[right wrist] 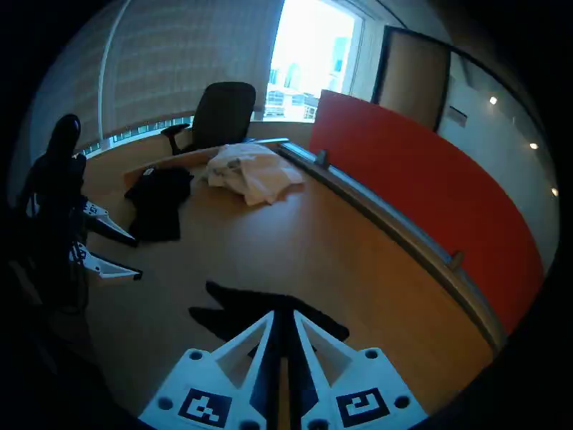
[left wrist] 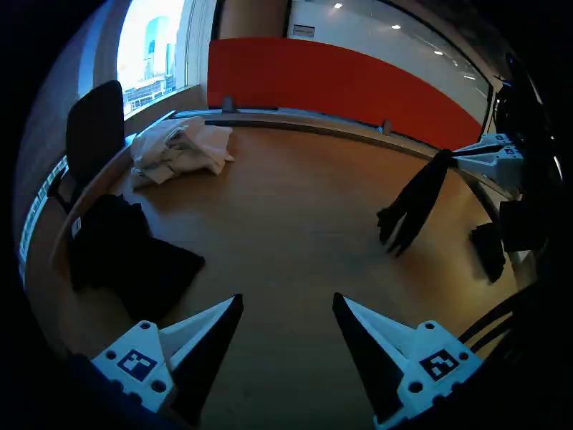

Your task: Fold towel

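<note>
Black cloth towel (left wrist: 412,204) hangs right of centre over the brown wooden table (left wrist: 301,208), pinched by the right gripper (left wrist: 453,154). The left gripper (left wrist: 286,308) is spread wide, holding nothing.

Right gripper view: the right gripper (right wrist: 283,319) is nearly closed, both fingers clamping the towel (right wrist: 236,304), which spreads below them. The left gripper (right wrist: 138,259) gapes at left.

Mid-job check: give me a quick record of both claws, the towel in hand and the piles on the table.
left claw: open, empty, over the table
right claw: shut on dark towel, which hangs bunched from its tips
white pile: crumpled, far corner by the window
black pile: at the table edge, on the chair side
fold: not yet begun
</note>
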